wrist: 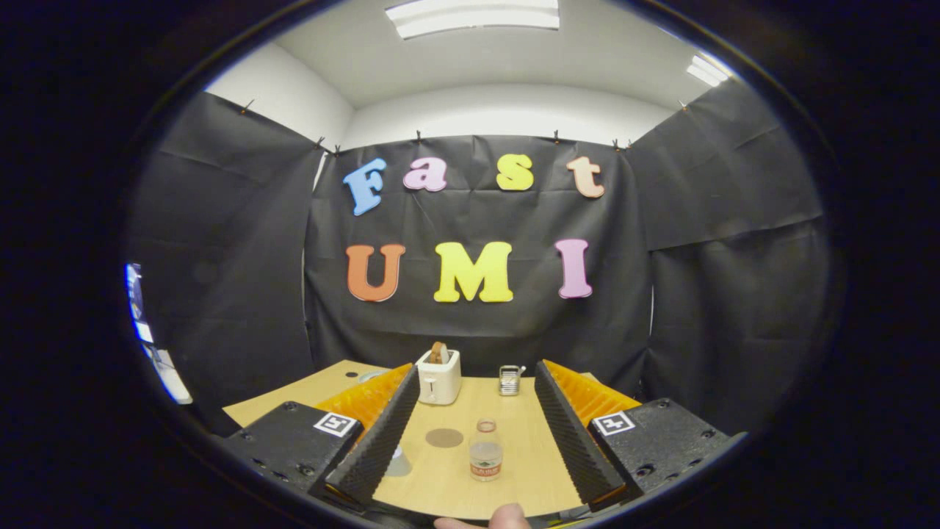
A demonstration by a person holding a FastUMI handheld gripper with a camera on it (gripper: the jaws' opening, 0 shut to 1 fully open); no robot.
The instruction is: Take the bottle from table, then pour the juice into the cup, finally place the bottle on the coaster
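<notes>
While the gripper (474, 441) hangs w/ fingers spread wide and empty, step 1 (taking the bottle (485, 450)) is not yet done: bottle stands upright btwn the fingers, coaster (444, 438) just left of it; next move, presumably, advance & close on it.
</notes>
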